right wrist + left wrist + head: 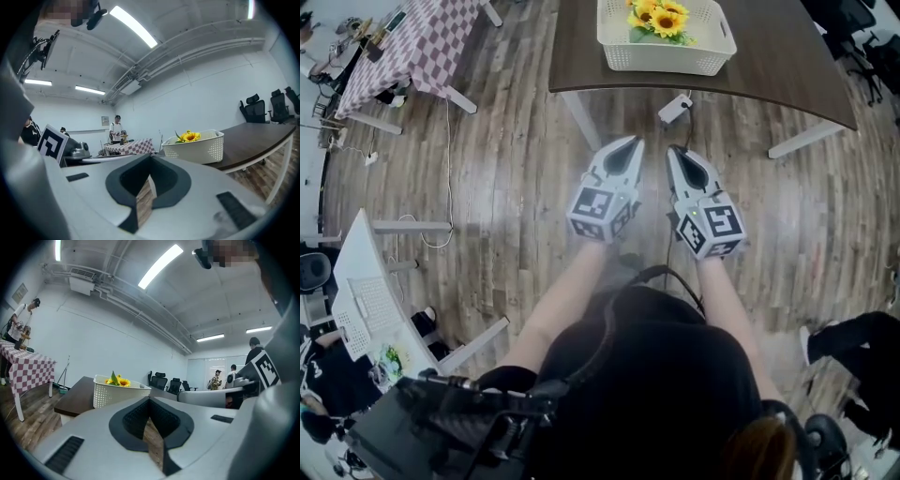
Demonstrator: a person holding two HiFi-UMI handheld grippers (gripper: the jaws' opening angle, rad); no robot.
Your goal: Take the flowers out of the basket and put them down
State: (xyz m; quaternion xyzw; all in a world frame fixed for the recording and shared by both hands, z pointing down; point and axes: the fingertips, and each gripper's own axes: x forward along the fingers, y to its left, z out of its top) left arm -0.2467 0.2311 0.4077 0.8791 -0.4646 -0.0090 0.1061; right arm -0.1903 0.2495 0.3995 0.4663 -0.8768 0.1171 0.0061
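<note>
Flowers, yellow sunflowers, sit inside a white basket on a dark wooden table at the top of the head view; below, over the plank floor, the left gripper and right gripper are held side by side, short of the table, tips toward it. Left gripper view: jaws closed together with nothing between them; the basket stands ahead to the left, black office chairs behind. Right gripper view: jaws likewise closed and empty; the basket stands ahead to the right, a checked table farther back.
</note>
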